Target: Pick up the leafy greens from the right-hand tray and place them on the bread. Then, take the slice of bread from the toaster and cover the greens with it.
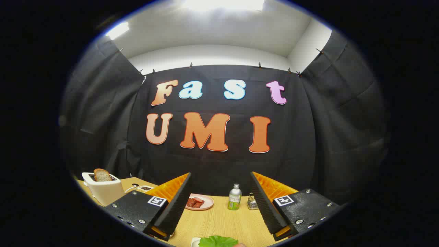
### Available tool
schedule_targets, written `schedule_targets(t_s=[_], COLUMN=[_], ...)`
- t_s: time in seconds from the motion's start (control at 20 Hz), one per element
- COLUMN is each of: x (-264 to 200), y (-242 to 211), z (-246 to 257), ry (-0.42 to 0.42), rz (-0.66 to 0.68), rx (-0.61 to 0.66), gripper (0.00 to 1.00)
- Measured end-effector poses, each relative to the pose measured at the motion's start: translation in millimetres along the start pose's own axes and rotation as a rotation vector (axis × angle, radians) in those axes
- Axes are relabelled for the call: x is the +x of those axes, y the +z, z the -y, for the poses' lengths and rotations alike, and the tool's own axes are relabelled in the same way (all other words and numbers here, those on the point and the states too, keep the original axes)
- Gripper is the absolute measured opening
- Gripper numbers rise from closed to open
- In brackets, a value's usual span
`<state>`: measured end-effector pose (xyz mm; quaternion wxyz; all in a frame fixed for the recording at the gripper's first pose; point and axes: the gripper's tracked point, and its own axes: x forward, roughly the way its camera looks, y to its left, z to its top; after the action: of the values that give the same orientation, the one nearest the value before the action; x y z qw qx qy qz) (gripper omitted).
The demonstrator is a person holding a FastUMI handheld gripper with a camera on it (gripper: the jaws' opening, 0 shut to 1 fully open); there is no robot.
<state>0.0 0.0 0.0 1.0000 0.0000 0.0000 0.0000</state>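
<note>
At six o'clock below the wide-open, empty hand-held gripper (219, 209): leafy greens (216, 241), judged light, limp, tear-prone; best pinched gently at bunched middle.

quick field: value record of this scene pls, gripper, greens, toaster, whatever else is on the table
gripper: gripper open, fingers apart, nothing between them
greens: leafy greens low between the fingers, near the camera
toaster: white toaster beyond the left finger, bread slice standing up out of it
plate: pink plate with reddish pieces, ahead between the fingers
bottle: small bottle upright beside the plate
table: wooden table
</note>
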Motion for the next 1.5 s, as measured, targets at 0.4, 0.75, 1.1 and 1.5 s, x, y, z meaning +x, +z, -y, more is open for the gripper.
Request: schedule_targets(t_s=[0.4,0.75,1.1,1.5], x=[-2.3,-4.0,2.8,-0.9], y=[4.2,4.1,-26.0,-92.6], z=[2.1,2.4,-3.1,3.6], ry=[0.003,0.009,0.029,0.034], rz=[0.012,0.009,-0.124,-0.408], rx=[-0.001,0.013,0.009,0.087], gripper=[0.98,0.98,0.98,0.98])
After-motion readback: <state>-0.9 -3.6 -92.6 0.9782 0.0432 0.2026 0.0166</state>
